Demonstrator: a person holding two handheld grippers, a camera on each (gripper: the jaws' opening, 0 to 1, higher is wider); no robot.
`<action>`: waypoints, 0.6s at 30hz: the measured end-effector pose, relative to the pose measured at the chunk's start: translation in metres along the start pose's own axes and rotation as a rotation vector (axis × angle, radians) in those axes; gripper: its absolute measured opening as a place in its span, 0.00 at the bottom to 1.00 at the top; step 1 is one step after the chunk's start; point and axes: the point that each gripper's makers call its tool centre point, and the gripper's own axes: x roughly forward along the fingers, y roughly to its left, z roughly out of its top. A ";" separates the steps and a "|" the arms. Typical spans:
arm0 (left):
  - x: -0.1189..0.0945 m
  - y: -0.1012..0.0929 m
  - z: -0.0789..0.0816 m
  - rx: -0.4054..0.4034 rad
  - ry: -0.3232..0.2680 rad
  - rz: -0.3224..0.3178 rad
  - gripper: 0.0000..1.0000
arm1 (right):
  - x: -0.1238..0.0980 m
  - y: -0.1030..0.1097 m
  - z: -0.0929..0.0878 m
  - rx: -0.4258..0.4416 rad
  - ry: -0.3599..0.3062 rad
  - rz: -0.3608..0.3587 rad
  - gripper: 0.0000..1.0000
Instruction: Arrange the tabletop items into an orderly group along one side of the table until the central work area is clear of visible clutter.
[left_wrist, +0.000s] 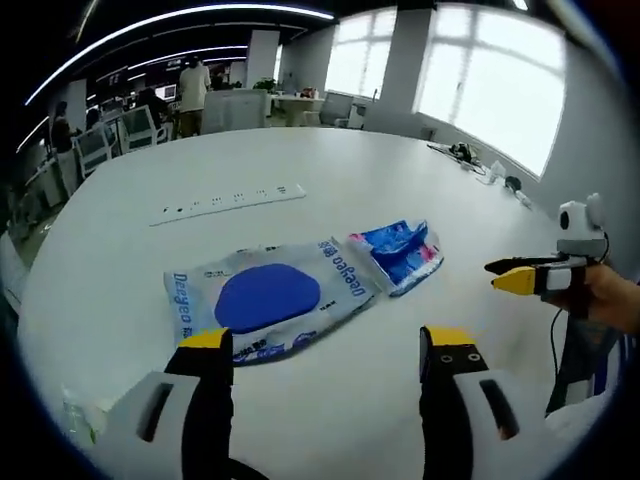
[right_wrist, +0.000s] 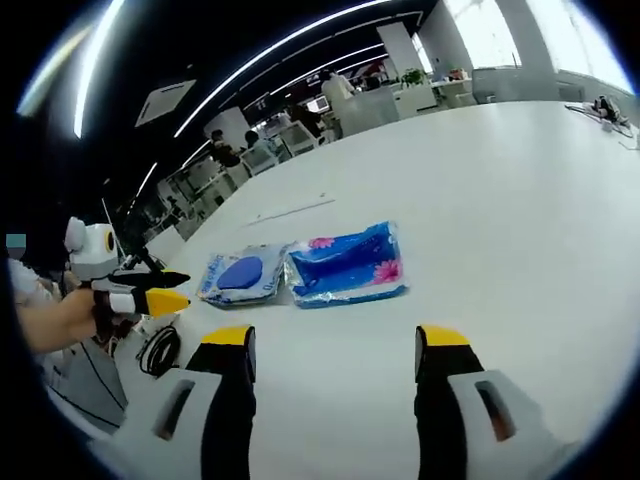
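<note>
White table (left_wrist: 420, 200) carries two flat packs, grey pack (left_wrist: 268, 295) touching blue pack (left_wrist: 400, 252), mid-surface, while left gripper (left_wrist: 328, 345) and right gripper (right_wrist: 335, 340) hover spread and empty, so pinch a pack edge low and slide both sideward together.

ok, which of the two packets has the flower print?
The bright blue packet with pink flowers, not the paler packet with the big blue oval lying edge to edge beside it.

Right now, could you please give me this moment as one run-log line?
left gripper: open, empty | right gripper: open, empty | grey-blue packet beside blue floral packet, mid-table | power strip behind
</note>
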 end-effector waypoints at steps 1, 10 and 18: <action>-0.004 0.002 -0.002 -0.003 -0.001 0.002 0.77 | -0.003 0.003 -0.005 0.005 0.002 0.001 0.63; -0.043 0.021 -0.011 -0.018 -0.032 0.021 0.77 | -0.009 0.027 -0.031 0.044 0.027 0.003 0.62; -0.057 0.032 -0.025 -0.009 -0.034 0.030 0.76 | -0.014 0.052 -0.031 0.024 0.015 0.020 0.61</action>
